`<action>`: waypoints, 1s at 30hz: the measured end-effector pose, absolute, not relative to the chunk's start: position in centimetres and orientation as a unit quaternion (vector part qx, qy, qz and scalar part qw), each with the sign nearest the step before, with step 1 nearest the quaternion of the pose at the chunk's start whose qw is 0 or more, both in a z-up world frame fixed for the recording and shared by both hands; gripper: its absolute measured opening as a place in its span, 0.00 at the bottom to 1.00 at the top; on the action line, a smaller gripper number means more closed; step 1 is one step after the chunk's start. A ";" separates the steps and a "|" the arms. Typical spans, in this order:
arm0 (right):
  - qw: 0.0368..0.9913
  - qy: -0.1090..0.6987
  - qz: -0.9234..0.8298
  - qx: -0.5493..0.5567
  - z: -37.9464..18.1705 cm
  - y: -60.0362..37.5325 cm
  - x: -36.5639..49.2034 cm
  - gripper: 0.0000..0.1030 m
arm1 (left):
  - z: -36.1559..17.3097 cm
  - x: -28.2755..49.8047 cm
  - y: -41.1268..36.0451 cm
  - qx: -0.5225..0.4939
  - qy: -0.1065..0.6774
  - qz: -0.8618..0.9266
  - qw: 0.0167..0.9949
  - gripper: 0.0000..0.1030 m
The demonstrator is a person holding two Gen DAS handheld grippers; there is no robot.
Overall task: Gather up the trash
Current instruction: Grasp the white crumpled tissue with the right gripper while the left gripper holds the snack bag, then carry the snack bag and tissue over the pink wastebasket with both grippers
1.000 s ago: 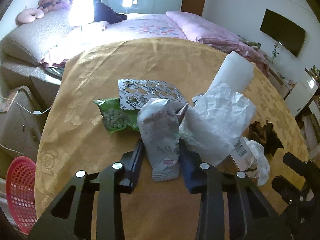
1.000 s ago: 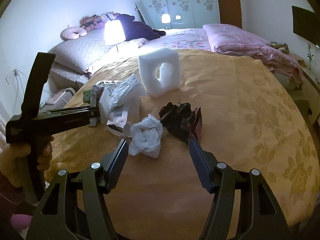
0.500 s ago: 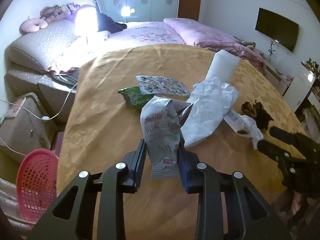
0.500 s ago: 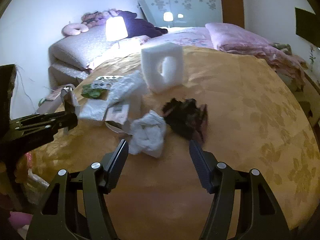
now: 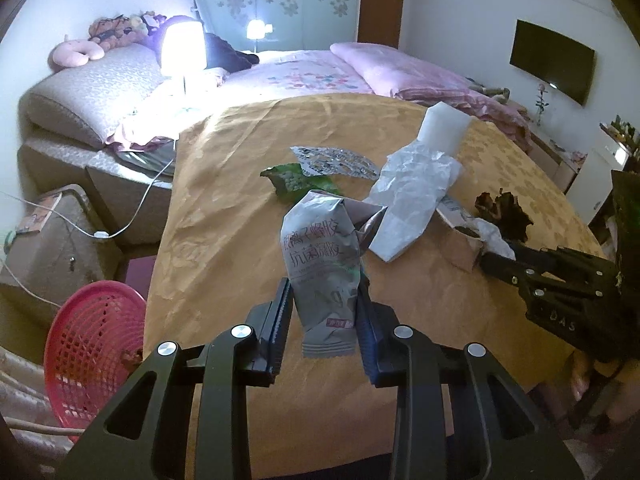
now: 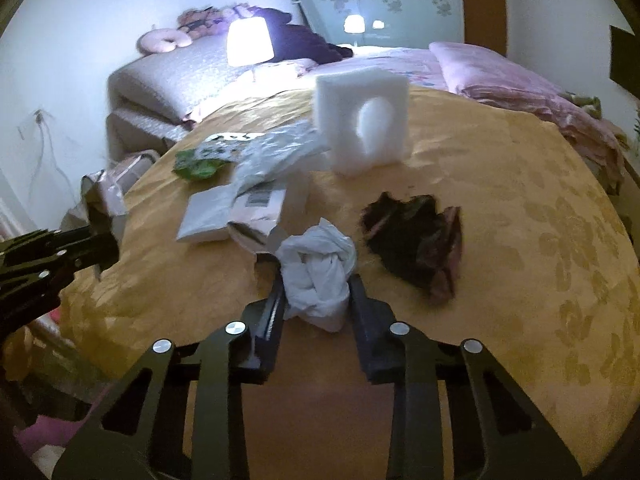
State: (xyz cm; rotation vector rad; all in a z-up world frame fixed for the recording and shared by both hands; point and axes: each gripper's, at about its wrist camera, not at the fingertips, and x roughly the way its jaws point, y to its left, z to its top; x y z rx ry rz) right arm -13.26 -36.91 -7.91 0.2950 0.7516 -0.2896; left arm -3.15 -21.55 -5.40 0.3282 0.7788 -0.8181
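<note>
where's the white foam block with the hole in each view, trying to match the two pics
Left wrist view: the white foam block stands upper right of centre, seen edge-on, its lower part hidden behind crumpled white paper.
Right wrist view: the block stands upper centre, its hole facing the camera.
Shared landmark: the lit lamp beside the bed, left of the block in both.

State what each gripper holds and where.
Left gripper: grey packet, gripped at its lower end. Right gripper: jaws closing around the white wad.

Crinkled glossy foil pouch [image 5: 322, 256]; matt patterned cloth tablecloth [image 5: 224, 240].
</note>
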 end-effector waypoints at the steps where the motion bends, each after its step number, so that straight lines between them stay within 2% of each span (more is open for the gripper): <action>1: 0.910 0.365 -0.136 0.142 -7.8 -36.6 -13.3 0.28 | -5.4 -3.2 -21.3 0.153 0.367 -0.387 0.832 0.28; 12: 0.901 0.387 -0.133 0.141 -7.7 -35.1 -14.9 0.28 | -5.3 -2.7 -19.6 0.145 0.372 -0.380 0.834 0.28; 17: 0.904 0.380 -0.137 0.141 -7.9 -35.2 -14.7 0.35 | -5.3 -2.6 -19.5 0.144 0.372 -0.382 0.834 0.28; 30: 0.912 0.355 -0.155 0.132 -6.2 -35.3 -15.2 0.30 | -4.7 -2.9 -18.9 0.135 0.367 -0.382 0.837 0.28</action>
